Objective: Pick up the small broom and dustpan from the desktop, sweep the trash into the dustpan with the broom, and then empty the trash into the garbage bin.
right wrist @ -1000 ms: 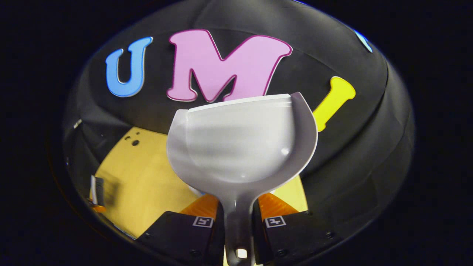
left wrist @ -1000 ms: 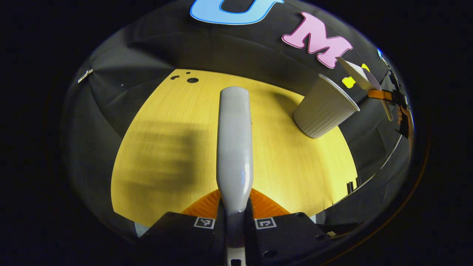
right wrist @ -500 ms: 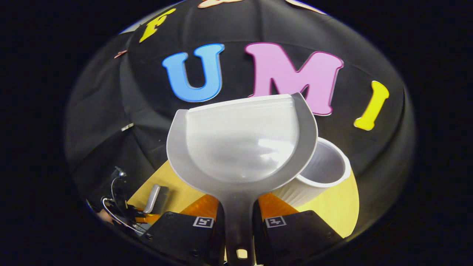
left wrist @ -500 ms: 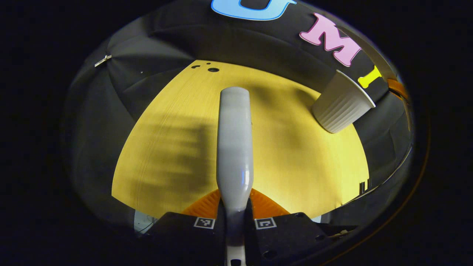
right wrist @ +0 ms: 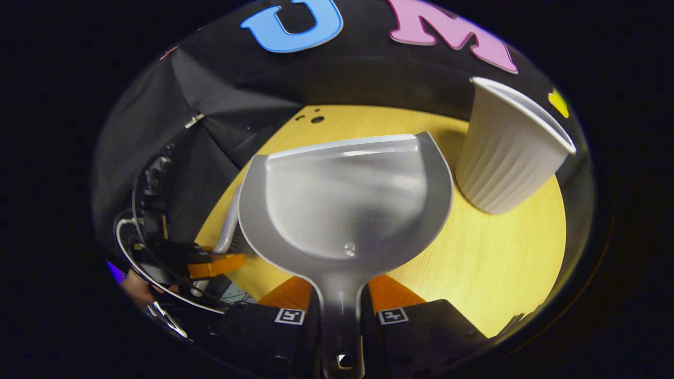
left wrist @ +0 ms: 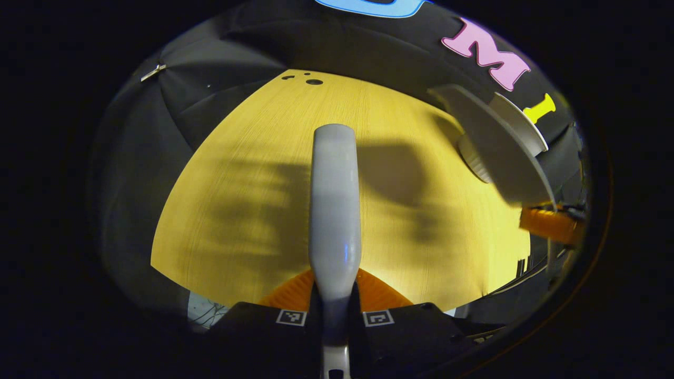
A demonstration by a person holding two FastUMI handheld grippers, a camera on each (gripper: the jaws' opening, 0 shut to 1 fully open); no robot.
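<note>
Yellow wood-grain surface point(left wrist: 253, 173) is being overhung by both tools. Near its far right corner, the white ribbed bin point(right wrist: 505, 152) is being stood upright. Beside it, the dustpan point(right wrist: 345, 202) is being clenched by the right gripper point(right wrist: 341, 316). The broom point(left wrist: 334, 210) handle is being clamped by the left gripper point(left wrist: 335, 318).

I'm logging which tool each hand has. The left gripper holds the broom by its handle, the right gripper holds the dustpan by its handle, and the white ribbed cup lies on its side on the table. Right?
Not quite: the white ribbed cup stands upright on the table, mouth up, as the right gripper view shows. The rest holds: the left gripper grips the broom by its handle, and the right gripper grips the dustpan by its handle.
</note>
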